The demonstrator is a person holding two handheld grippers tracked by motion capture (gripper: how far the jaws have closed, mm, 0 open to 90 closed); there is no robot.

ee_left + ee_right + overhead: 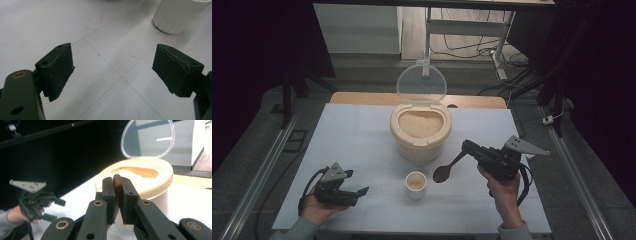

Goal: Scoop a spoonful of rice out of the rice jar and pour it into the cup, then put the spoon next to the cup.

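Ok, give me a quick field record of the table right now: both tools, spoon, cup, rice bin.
right tool: shut on the spoon's handle, held above the table
spoon: brown, bowl hanging low beside the cup, looks empty
left tool: open, nothing between its jaws, low over the table
cup: white, upright, some rice inside
rice bin: cream, clear lid standing open, rice visible
table: white top
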